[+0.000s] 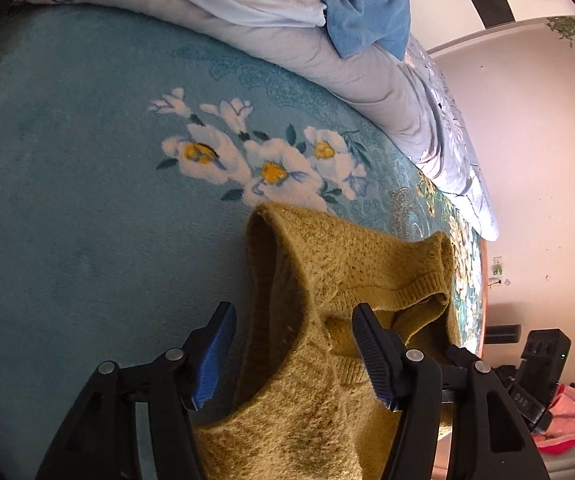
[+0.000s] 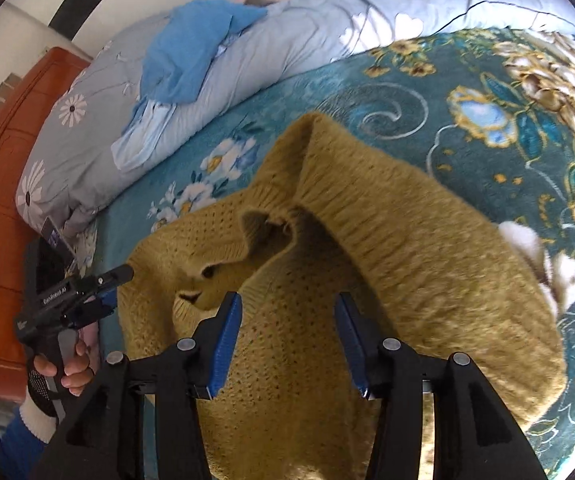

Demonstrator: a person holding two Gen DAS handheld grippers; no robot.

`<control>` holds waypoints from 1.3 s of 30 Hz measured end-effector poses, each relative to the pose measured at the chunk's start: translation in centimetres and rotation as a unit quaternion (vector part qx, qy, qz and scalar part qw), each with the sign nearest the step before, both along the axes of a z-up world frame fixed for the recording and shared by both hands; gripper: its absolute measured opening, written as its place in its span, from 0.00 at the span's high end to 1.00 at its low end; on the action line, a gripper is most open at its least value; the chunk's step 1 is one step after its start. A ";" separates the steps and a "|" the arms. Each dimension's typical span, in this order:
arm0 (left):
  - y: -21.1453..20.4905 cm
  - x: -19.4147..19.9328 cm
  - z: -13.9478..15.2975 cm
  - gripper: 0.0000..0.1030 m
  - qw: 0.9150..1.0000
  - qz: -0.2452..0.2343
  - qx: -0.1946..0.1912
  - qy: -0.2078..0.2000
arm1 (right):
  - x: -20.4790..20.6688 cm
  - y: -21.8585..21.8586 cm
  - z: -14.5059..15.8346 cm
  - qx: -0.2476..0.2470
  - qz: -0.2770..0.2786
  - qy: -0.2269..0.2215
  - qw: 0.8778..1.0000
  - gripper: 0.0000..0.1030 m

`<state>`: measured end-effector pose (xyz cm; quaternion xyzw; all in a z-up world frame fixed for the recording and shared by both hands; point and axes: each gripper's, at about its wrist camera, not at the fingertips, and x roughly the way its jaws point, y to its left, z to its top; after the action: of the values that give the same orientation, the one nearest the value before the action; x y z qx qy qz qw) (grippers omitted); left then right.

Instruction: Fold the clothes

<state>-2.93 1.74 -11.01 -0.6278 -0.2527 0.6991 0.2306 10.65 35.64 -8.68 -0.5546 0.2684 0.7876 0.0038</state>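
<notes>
Both grippers hang apart-jawed over a mustard knit sweater on a teal floral blanket.

The left gripper [image 1: 299, 356] has its blue pads spread fairly wide, with the sweater [image 1: 319, 360] lying under and between them, neither pad pressing on it. The right gripper [image 2: 287, 344] is parted more narrowly above the sweater's ribbed fold, also gripping nothing. The sweater lies crumpled on the near part of the blanket [image 1: 67, 200]. Beyond it, at the far edge, lies a grey flowered quilt [image 2: 287, 32] with a blue cloth [image 2: 191, 48] heaped on it.
</notes>
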 end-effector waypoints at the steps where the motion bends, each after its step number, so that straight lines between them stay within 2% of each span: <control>1: 0.3 0.0 -0.2 0.37 1.000 -0.002 0.004 -0.005 | -0.2 -0.3 -0.6 0.005 0.007 -0.007 1.000 0.52; 3: 0.7 0.0 -0.7 0.38 1.000 -0.002 0.015 -0.019 | -0.4 0.3 -1.6 0.012 0.001 -0.020 1.000 0.52; 6: 0.9 0.0 -1.2 0.40 0.999 0.004 0.032 -0.031 | 0.2 2.9 -1.8 0.018 -0.038 -0.018 0.999 0.52; 7: 1.0 0.1 -1.4 0.46 0.999 0.006 0.035 -0.033 | 0.5 4.0 -1.7 0.023 -0.053 -0.016 0.998 0.52; 8: 1.1 0.1 -1.4 0.63 0.999 0.003 0.033 -0.032 | 0.8 5.0 -1.6 0.026 -0.066 -0.016 0.997 0.52; 11: 1.5 -0.1 -1.2 0.91 0.998 -0.001 0.049 -0.029 | 1.5 7.9 -1.6 0.025 -0.100 -0.016 0.995 0.52; 12: 1.5 -0.2 -1.0 0.93 0.998 -0.001 0.061 -0.027 | 1.6 8.7 -1.7 0.020 -0.107 -0.015 0.994 0.52; 13: 1.3 -0.2 -0.4 0.94 0.995 0.008 0.095 -0.023 | 1.8 9.3 -1.8 0.019 -0.112 -0.014 0.993 0.52; 16: 0.5 -0.4 1.2 0.95 0.980 0.032 0.196 -0.009 | 2.0 10.3 -2.1 0.017 -0.115 -0.015 0.993 0.52; 18: -0.3 -0.7 2.5 0.95 0.968 0.053 0.244 0.004 | 2.0 10.4 -2.4 0.015 -0.113 -0.014 0.993 0.52; 20: -1.0 -0.9 3.1 0.95 0.960 0.070 0.271 0.006 | 1.8 10.0 -2.5 0.013 -0.104 -0.012 0.994 0.52; 21: -1.3 -1.0 3.4 0.95 0.958 0.075 0.275 0.006 | 1.7 9.6 -2.5 0.011 -0.094 -0.010 0.995 0.52; 27: -1.8 -0.5 3.2 0.95 0.965 0.076 0.251 0.000 | 0.3 6.5 -2.0 0.008 -0.025 0.019 0.999 0.52; 33: -2.3 0.5 2.7 0.95 0.964 0.080 0.255 -0.014 | -2.2 3.7 -1.8 -0.015 -0.006 0.032 0.999 0.52; 36: -1.8 0.6 3.8 0.95 0.966 0.065 0.252 -0.005 | -3.8 2.3 -2.0 0.007 -0.008 0.015 1.000 0.52; 37: -1.7 0.6 4.1 0.95 0.966 0.059 0.251 -0.001 | -4.2 2.0 -2.1 0.017 -0.012 0.008 1.000 0.54; 38: -1.6 0.6 4.5 0.95 0.967 0.054 0.249 0.003 | -4.4 1.8 -2.1 0.023 -0.018 0.003 1.000 0.64; 39: -1.5 0.6 4.8 0.95 0.967 0.049 0.248 0.007 | -4.5 1.8 -2.1 0.025 -0.026 -0.002 0.999 0.79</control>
<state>-2.36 0.27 -6.17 -0.5332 -0.4473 0.6291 0.3463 6.14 37.43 -10.76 -0.5486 0.2624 0.7929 0.0385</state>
